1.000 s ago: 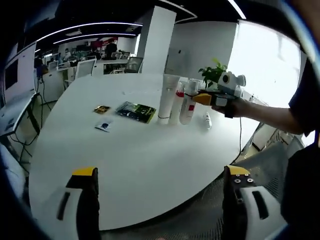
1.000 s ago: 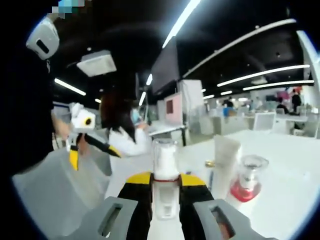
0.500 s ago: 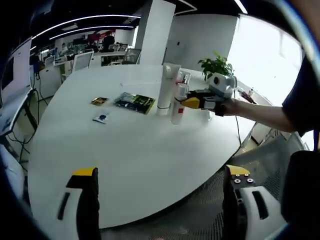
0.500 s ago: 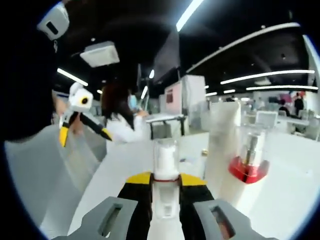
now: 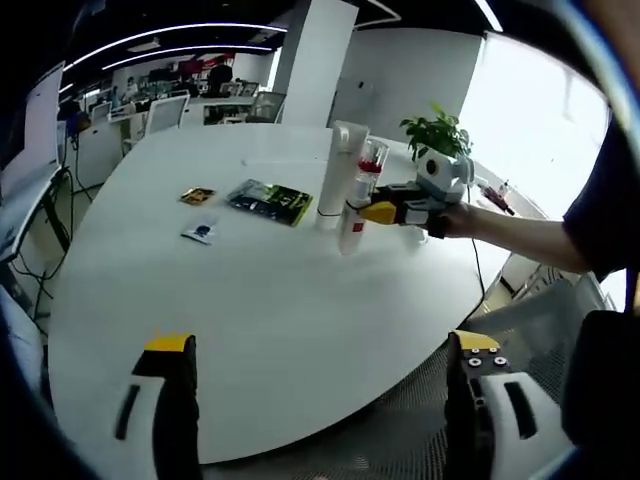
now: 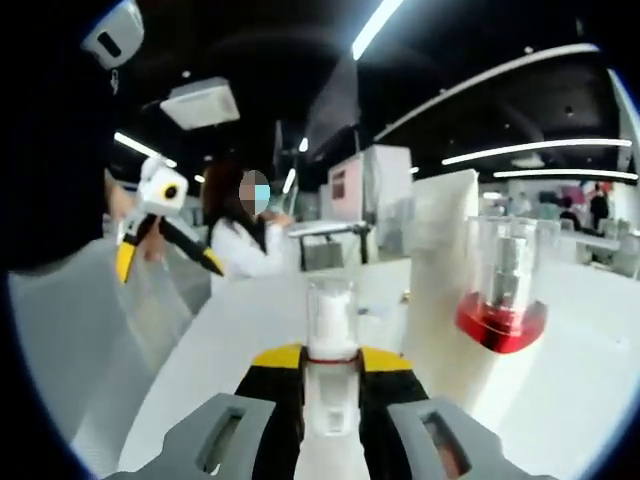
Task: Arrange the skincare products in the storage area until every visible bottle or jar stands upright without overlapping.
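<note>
The right hand-held gripper [image 6: 330,385] clamps a clear-capped bottle [image 5: 350,215] upright beside the standing tube [image 5: 334,170] and red-collared bottle [image 5: 371,158]; setting it on the surface [image 5: 250,290] remains. The left hand-held gripper [image 5: 320,385] gapes empty.

This is a big open office. A wide, round white tabletop [image 5: 250,290] stands in front. Far behind it are rows of desks with grey office chairs [image 5: 165,112]. Long white strip lights [image 6: 372,28] run across the dark ceiling. A thick white square pillar [image 5: 312,62] stands near a bright big window [image 5: 530,130], beside a green leafy potted plant [image 5: 436,133].
</note>
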Tool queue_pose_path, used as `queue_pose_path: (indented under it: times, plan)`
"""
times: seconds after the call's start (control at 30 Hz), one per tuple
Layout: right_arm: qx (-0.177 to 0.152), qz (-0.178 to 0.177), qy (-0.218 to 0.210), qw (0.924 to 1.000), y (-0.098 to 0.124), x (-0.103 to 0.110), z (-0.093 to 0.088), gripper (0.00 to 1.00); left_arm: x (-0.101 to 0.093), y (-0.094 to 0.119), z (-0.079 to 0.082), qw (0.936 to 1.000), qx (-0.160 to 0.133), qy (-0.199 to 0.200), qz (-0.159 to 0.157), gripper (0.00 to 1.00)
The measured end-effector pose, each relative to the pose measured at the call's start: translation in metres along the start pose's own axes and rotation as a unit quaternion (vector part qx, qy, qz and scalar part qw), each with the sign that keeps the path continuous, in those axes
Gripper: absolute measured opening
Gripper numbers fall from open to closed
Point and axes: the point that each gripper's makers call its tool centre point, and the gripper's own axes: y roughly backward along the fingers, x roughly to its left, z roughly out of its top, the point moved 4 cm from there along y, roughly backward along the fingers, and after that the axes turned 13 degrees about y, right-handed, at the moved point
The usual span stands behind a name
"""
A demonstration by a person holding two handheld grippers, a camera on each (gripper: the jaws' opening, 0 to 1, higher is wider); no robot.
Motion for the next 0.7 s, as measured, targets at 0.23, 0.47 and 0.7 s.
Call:
queue_pose_path:
  times: [0.23,0.47,0.7]
  plan:
    - [0.022,0.011,0.014,0.9996,0.001,0.001,-0.009,0.11,-0.001,-0.003,0.000,1.0000,0.003,0.001,-0.003,0.99]
    - [0.022,0.011,0.011,0.9997,0.002,0.001,-0.010,0.11,-0.001,-0.004,-0.002,1.0000,0.008,0.000,-0.004,0.99]
    - [0.049,0.015,0.028,0.9983,0.004,0.003,-0.012,0.12,-0.002,-0.004,-0.003,0.9999,0.010,-0.001,-0.005,0.99]
